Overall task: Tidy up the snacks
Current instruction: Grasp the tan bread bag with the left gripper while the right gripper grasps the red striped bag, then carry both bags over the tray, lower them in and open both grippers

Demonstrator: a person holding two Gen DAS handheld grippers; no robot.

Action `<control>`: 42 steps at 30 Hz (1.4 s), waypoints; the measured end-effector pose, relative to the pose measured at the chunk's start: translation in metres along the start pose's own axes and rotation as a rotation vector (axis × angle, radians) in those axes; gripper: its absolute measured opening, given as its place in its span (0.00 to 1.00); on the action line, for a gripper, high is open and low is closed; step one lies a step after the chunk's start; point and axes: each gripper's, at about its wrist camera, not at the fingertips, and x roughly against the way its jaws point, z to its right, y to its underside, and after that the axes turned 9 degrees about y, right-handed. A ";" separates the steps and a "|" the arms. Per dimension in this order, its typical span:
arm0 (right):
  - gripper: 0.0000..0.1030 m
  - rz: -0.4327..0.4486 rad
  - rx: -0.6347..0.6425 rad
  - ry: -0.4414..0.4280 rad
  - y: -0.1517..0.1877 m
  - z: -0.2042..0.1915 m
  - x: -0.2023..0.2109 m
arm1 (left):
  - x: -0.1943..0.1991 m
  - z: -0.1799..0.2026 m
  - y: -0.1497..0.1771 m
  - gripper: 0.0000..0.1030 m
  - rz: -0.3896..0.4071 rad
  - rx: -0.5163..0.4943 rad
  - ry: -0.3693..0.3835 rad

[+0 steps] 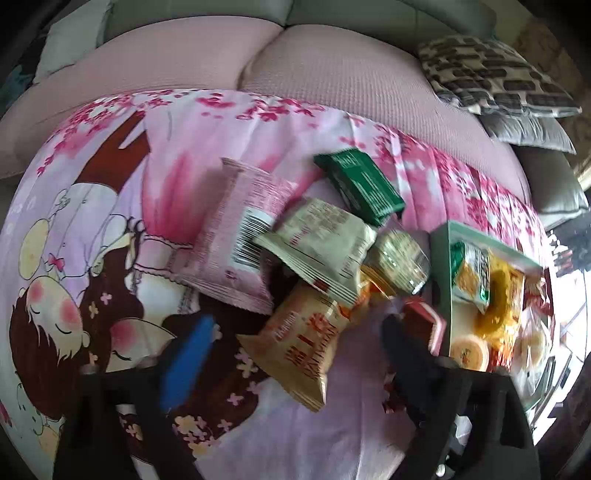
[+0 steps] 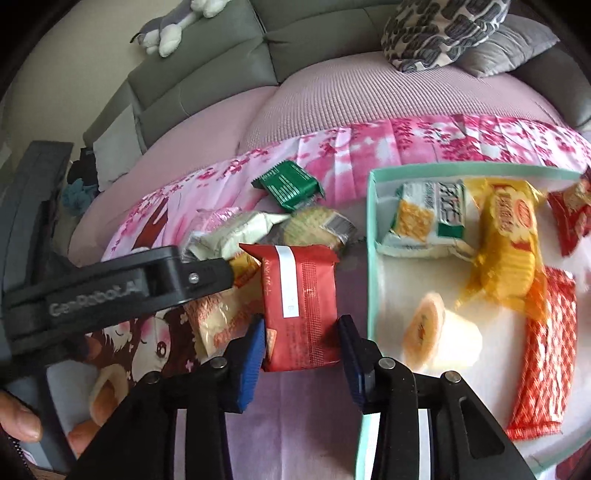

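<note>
Two tools, right tool [image 2: 301, 345] clamping red packet [image 2: 299, 306], left tool [image 1: 295, 354] spread wide, holding nothing

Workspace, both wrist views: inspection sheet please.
Surface: pink floral cloth spread over a pink sofa seat.
Job's things: mint box holding several snacks; loose pile beside it includes green packet and pink packet.
Clutter: nothing seen.
Grippers: right gripper straddling red packet, contact unclear; left gripper open above the pile.
Cables: nothing seen.
Surroundings: patterned cushion, plush toy on grey sofa back.
</note>
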 end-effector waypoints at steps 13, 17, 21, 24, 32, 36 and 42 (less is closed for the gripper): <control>0.40 -0.038 0.003 0.007 0.008 -0.003 0.003 | -0.012 0.007 0.010 0.48 -0.012 -0.054 -0.033; 0.40 -0.040 0.008 0.006 0.009 -0.004 0.003 | -0.008 0.008 0.014 0.40 -0.003 -0.046 -0.026; 0.40 -0.031 0.009 0.001 0.009 -0.004 0.007 | -0.001 0.006 0.016 0.37 0.013 -0.019 0.000; 0.40 -0.018 0.011 -0.009 0.008 -0.005 0.013 | 0.005 0.006 0.016 0.35 0.033 -0.009 0.008; 0.40 0.026 -0.003 -0.016 0.005 -0.001 0.031 | 0.027 0.012 0.016 0.35 0.068 -0.010 0.050; 0.40 0.049 -0.023 -0.018 0.003 0.004 0.039 | 0.039 0.016 0.016 0.35 0.092 -0.018 0.066; 0.40 0.070 -0.040 -0.010 0.000 0.013 0.049 | 0.055 0.029 0.017 0.35 0.139 -0.038 0.089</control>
